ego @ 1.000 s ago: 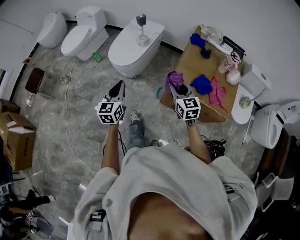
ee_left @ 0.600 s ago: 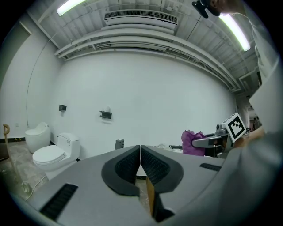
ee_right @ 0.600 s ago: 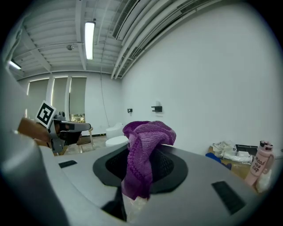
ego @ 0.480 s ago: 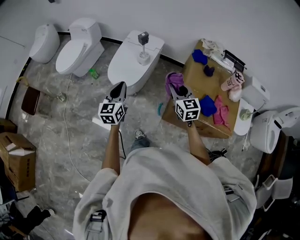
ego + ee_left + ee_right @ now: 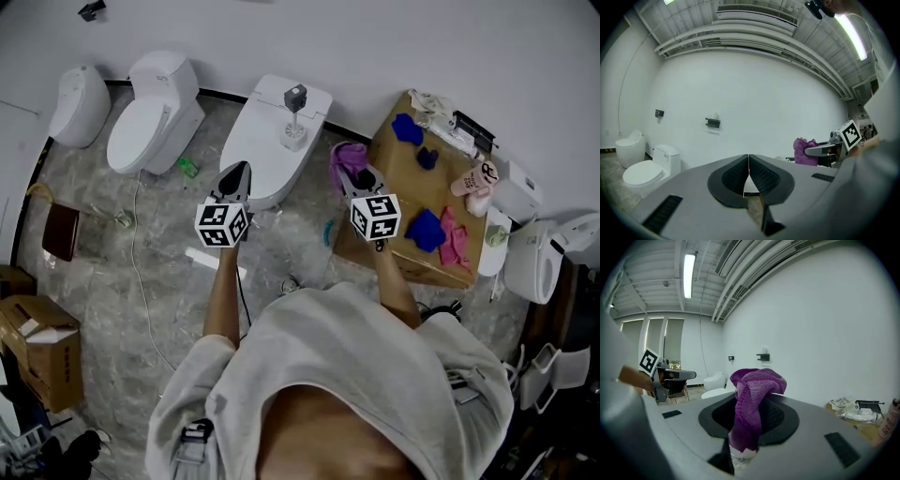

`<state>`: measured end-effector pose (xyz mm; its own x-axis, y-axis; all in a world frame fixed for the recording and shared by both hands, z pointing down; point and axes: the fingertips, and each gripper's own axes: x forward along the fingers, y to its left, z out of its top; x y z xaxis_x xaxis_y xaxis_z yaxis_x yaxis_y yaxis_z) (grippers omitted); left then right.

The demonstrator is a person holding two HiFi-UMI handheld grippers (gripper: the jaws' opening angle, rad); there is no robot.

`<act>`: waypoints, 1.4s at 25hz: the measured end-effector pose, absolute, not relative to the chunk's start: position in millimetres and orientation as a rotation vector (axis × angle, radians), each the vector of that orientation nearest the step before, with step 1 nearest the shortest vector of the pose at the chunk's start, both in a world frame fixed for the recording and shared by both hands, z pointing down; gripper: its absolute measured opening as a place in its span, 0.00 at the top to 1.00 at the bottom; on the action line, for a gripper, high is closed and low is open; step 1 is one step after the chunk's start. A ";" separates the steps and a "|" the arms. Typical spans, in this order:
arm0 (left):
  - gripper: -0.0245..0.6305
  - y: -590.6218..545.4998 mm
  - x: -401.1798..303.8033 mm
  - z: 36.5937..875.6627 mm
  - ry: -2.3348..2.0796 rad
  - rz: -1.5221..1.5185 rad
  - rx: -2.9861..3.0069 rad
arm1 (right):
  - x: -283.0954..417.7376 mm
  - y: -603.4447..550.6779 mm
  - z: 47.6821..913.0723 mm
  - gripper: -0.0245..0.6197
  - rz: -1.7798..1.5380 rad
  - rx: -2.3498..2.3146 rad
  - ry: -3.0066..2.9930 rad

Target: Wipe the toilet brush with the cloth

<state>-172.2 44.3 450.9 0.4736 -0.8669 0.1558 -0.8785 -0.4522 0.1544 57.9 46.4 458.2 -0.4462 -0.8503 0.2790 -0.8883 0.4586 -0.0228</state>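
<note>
The brush stands upright on the toilet, ahead and between both claws. The right claw grasps the cloth; the left claw is clenched, empty.

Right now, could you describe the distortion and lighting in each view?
Head view: evenly lit, wall bowed. Left gripper view: round fisheye frame, ceiling light glaring top right. Right gripper view: same fisheye curve, purple cloth sharp up close.

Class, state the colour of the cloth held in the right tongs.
Purple. The cloth shows best in the right gripper view.
</note>
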 end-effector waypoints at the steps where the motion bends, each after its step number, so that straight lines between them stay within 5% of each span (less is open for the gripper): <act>1: 0.93 39.1 -173.7 452.4 -1.500 0.082 2.510 | 55.9 43.0 459.3 0.77 0.246 1.510 -2.476; 35: 0.93 -194.2 -100.4 486.2 -1.422 0.208 2.473 | 80.8 -201.4 508.0 0.77 0.392 1.420 -2.487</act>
